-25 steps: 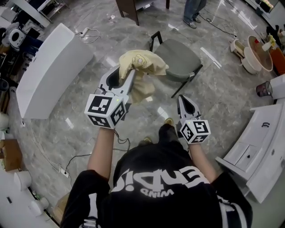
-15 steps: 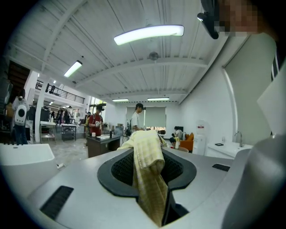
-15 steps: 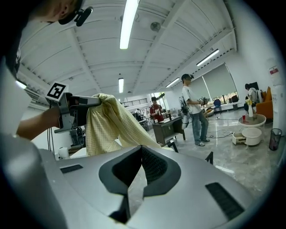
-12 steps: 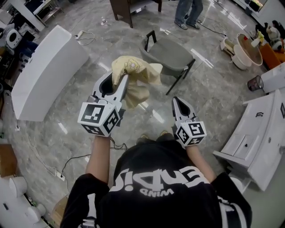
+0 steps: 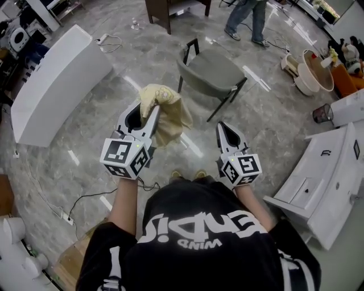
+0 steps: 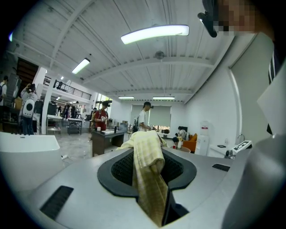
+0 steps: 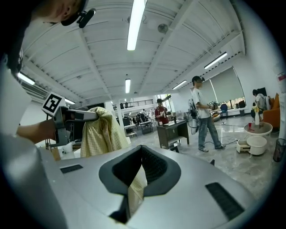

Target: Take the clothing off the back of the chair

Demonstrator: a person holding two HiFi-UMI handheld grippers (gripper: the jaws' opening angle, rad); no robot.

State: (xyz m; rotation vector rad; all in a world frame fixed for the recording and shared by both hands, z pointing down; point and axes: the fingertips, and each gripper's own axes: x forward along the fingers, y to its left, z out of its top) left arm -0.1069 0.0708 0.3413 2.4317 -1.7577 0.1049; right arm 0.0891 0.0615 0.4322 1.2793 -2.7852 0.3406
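White bathtub [image 5: 54, 85] lies at far left on the grey marble floor [image 5: 114, 113]. Left gripper [image 5: 145, 111] is raised in front of the wearer, pointing roughly level, jaws clamped on the pale yellow checked garment [image 5: 168, 111]. In the left gripper view the cloth is pinched between the pads, bunched over the tips and hanging down through the slit. The garment is fully off the chair and up in the air, draping down on the right side of the left gripper, near the chair's front left but not touching it. The grey padded chair [image 5: 213, 71] with black frame stands just past the grippers, back and seat bare. A person's legs in jeans [image 5: 247, 14] show at the top edge behind the chair. Right gripper [image 5: 223, 126] is held lower and to the right, well apart from the garment, jaw tips together. A pale strip shows in the slit behind the tips in the right gripper view; what it is cannot be told. White drawer cabinet [image 5: 318, 187] stands at right, and a beige round basin [image 5: 318, 71] sits at upper right.
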